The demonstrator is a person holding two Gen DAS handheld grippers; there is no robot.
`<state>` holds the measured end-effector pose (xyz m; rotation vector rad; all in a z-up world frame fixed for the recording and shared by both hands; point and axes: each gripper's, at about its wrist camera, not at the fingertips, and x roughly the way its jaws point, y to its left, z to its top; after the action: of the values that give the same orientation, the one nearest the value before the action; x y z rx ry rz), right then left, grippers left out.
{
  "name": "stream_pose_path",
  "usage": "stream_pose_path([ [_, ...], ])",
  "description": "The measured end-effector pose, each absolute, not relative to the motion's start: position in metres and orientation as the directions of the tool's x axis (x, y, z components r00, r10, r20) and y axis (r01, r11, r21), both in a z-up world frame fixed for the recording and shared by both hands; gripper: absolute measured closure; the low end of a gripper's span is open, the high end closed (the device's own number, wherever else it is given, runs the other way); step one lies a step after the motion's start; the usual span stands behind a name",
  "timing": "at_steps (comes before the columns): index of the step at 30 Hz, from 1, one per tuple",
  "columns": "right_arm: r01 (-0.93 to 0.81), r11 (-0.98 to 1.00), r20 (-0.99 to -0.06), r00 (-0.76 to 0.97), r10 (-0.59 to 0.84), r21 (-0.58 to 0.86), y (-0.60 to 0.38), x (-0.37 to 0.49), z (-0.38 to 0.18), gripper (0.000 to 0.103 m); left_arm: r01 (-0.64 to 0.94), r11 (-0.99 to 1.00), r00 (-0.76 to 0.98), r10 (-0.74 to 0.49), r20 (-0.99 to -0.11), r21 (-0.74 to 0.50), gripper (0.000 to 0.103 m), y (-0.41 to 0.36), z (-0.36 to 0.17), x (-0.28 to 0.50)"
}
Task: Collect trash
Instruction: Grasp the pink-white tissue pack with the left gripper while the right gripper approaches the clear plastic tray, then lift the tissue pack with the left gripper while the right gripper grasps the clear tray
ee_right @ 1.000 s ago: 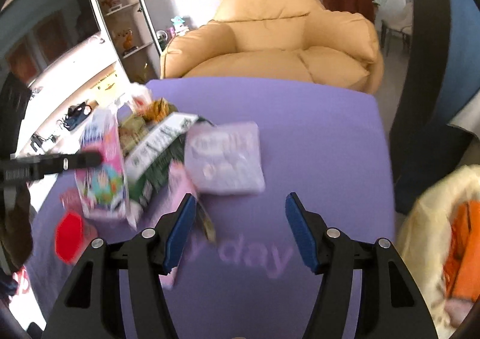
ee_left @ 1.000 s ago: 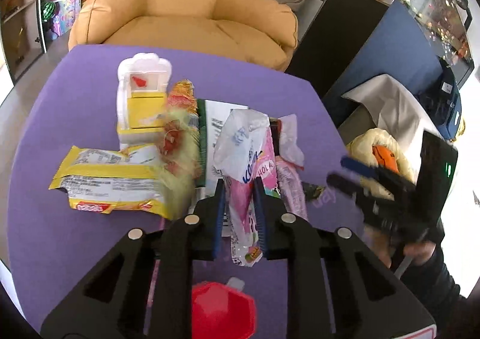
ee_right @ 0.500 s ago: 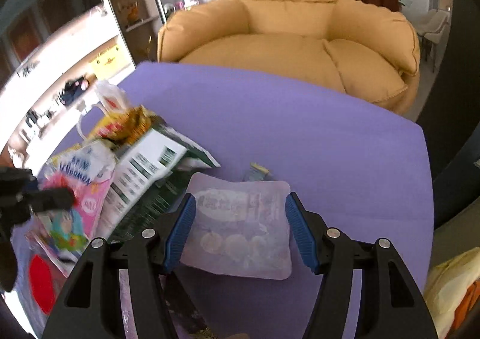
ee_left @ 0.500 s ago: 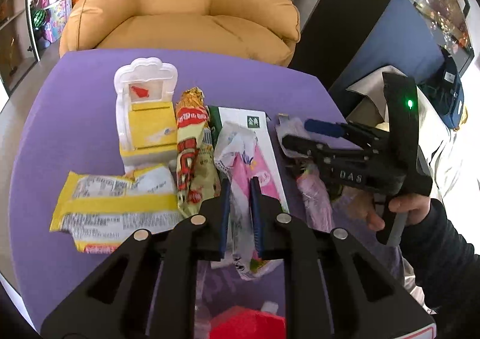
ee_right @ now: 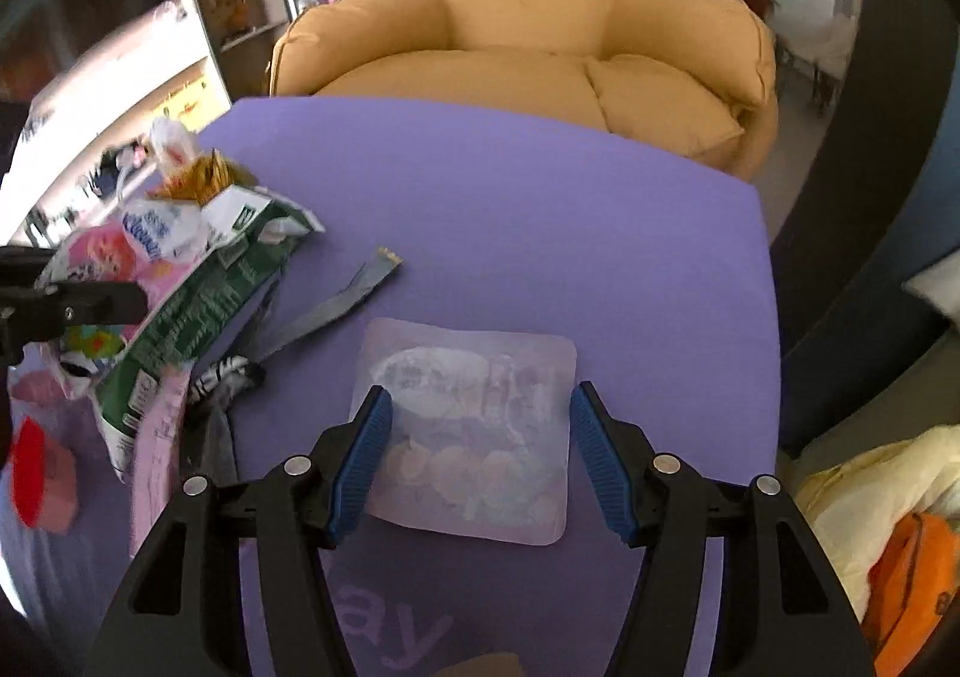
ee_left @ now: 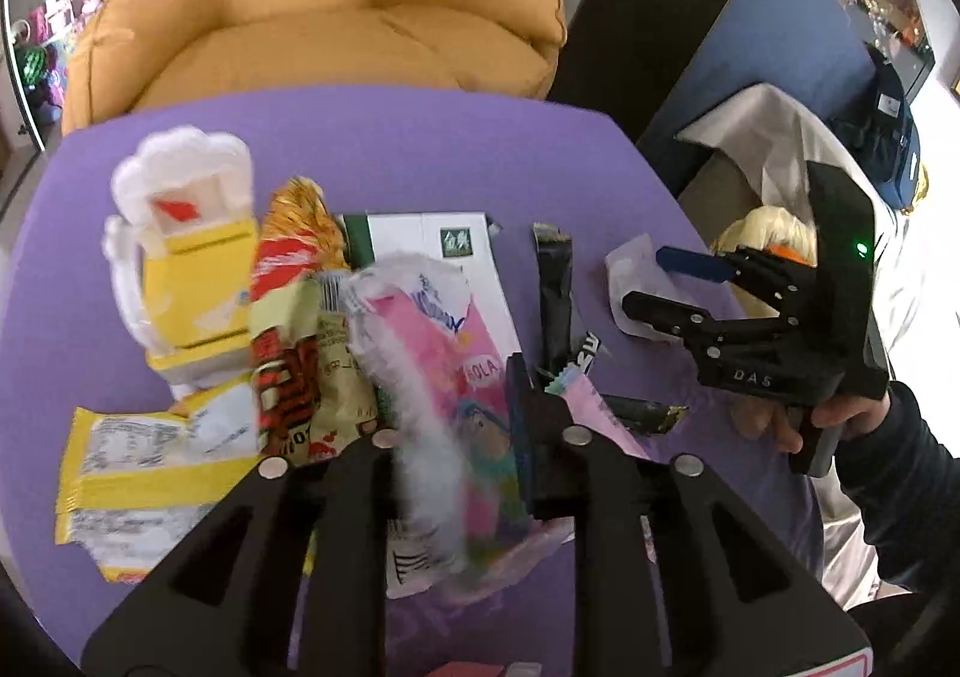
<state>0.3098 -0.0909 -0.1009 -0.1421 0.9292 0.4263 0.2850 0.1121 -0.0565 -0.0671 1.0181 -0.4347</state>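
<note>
Hovering low over the purple bench [ee_right: 540,209], the right gripper [ee_right: 480,455] stands wide with a flat pale pouch [ee_right: 468,437] lying between its blue pads, neither pad touching it. The left gripper [ee_left: 450,437] is narrow and holds a pink snack wrapper [ee_left: 444,365]; its jaws have just been opening a little, with that wrapper between them. More trash lies heaped just beside it: a green-and-white packet [ee_right: 198,317], a yellow wrapper [ee_left: 138,473], a dark strip [ee_right: 336,305]. The pouch is thin and lies flat, so closing from above may slide the pads over it or push it across the cloth. The loosened left hold could let the wrapper slip.
</note>
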Motion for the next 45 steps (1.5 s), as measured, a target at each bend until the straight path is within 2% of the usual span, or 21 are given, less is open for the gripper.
stream_pose_path([
  [5, -0.414, 0.908, -0.814, 0.504, 0.288, 0.065, -0.087, 0.315, -0.100, 0.041, 0.322, 0.913, 0.460, -0.383, -0.801, -0.251, 0.085, 0.109, -0.057, 0.286],
  [10, -0.422, 0.905, -0.820, 0.499, 0.282, 0.054, -0.087, 0.315, -0.099, 0.042, 0.327, 0.916, 0.464, -0.371, -0.804, -0.234, 0.091, 0.107, -0.058, 0.285],
  [13, -0.432, 0.902, -0.813, 0.515, 0.271, 0.027, -0.084, 0.304, -0.097, 0.057, 0.336, 0.913, 0.468, -0.376, -0.800, -0.233, 0.095, 0.107, -0.056, 0.284],
  [14, -0.434, 0.901, -0.809, 0.526, 0.263, 0.011, -0.085, 0.301, -0.096, 0.066, 0.340, 0.911, 0.469, -0.380, -0.797, -0.234, 0.097, 0.105, -0.055, 0.284],
  [15, -0.441, 0.898, -0.810, 0.525, 0.260, 0.002, -0.085, 0.296, -0.095, 0.081, 0.347, 0.908, 0.471, -0.385, -0.794, -0.235, 0.097, 0.104, -0.053, 0.283],
  [16, -0.439, 0.898, -0.811, 0.526, 0.255, -0.002, -0.088, 0.293, -0.094, 0.087, 0.353, 0.905, 0.472, -0.391, -0.790, -0.237, 0.098, 0.103, -0.052, 0.283],
  [18, -0.443, 0.896, -0.817, 0.512, 0.264, 0.011, -0.093, 0.286, -0.094, 0.088, 0.370, 0.899, 0.476, -0.400, -0.783, -0.235, 0.099, 0.098, -0.048, 0.282],
  [20, -0.445, 0.895, -0.821, 0.508, 0.260, 0.008, -0.098, 0.281, -0.092, 0.094, 0.382, 0.896, 0.481, -0.403, -0.779, -0.228, 0.099, 0.094, -0.044, 0.281],
  [33, -0.411, 0.912, -0.770, 0.580, 0.266, 0.005, -0.127, 0.256, -0.060, 0.098, 0.410, 0.891, 0.497, -0.397, -0.772, -0.195, 0.100, 0.078, -0.030, 0.278],
  [35, -0.406, 0.913, -0.763, 0.576, 0.292, 0.043, -0.134, 0.258, -0.059, 0.098, 0.410, 0.891, 0.497, -0.397, -0.771, -0.194, 0.100, 0.076, -0.029, 0.278],
  [40, -0.326, 0.900, -0.773, 0.475, 0.420, 0.288, -0.163, 0.279, -0.077, 0.097, 0.413, 0.890, 0.508, -0.400, -0.763, -0.191, 0.100, 0.074, -0.022, 0.276],
  [45, -0.300, 0.901, -0.776, 0.465, 0.426, 0.314, -0.165, 0.289, -0.094, 0.097, 0.404, 0.895, 0.506, -0.392, -0.768, -0.191, 0.100, 0.075, -0.023, 0.277],
])
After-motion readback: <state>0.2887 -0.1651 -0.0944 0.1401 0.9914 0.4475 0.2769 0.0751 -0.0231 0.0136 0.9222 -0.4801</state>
